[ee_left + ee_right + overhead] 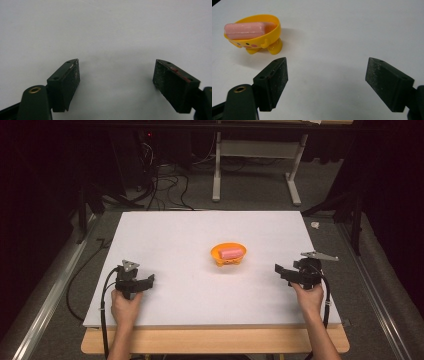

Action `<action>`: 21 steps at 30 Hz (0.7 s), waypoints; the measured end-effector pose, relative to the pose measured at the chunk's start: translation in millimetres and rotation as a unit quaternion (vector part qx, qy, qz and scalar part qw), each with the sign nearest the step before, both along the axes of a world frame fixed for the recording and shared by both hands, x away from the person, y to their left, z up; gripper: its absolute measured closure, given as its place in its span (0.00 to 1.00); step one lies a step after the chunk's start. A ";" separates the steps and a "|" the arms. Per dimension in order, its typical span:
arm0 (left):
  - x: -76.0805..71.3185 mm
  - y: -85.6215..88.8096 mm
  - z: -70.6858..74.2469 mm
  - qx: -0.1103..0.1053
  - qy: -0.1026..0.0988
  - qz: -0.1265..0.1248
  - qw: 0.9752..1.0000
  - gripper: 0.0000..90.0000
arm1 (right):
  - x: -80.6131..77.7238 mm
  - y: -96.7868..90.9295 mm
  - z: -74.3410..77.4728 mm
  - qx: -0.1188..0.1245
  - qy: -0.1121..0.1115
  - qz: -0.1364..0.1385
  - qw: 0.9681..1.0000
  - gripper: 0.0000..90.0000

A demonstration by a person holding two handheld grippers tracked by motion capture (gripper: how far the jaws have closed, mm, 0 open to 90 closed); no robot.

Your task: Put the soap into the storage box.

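The left gripper [147, 282] rests low at about 7 o'clock of the white surface [165, 235], near its front edge; its jaws stand wide apart with only bare board between them. The right gripper [281, 271] is at about 4 o'clock, also with the jaws apart and nothing held, and it looks toward the orange bowl [228, 255].

The bowl stands just past the middle of the surface, between the two grippers and apart from both. A pink bar [231, 253], maybe soap, lies in it; in the right gripper view the bar [247, 30] sticks out over the rim at one end.

I think the main risk is the bowl itself. It stands on small feet [274, 47] and looks light, so a jaw that pushes its rim from the side may tip it or slide it away. The bar may also slip, if the jaws take it only at the end.

Room for moving is good. All around the bowl the surface is free, to 12 o'clock as well. The front edge is close to both hands, and the right edge is near the right gripper, so a wide swing outward there is better avoided.
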State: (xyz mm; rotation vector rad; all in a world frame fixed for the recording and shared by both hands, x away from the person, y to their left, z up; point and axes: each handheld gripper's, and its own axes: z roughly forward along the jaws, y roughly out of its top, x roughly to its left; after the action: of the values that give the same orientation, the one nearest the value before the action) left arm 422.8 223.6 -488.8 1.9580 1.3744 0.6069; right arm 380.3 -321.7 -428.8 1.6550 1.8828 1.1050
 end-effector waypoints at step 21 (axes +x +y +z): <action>-0.1 0.0 0.2 0.001 0.001 0.000 1.000 0.24 | -7.0 5.2 -25.2 0.000 0.021 -0.001 1.000 0.22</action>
State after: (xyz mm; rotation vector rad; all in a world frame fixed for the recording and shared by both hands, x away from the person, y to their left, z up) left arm 422.7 223.6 -488.6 1.9610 1.3741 0.6074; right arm 373.3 -316.5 -454.0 1.6925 1.9053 1.0780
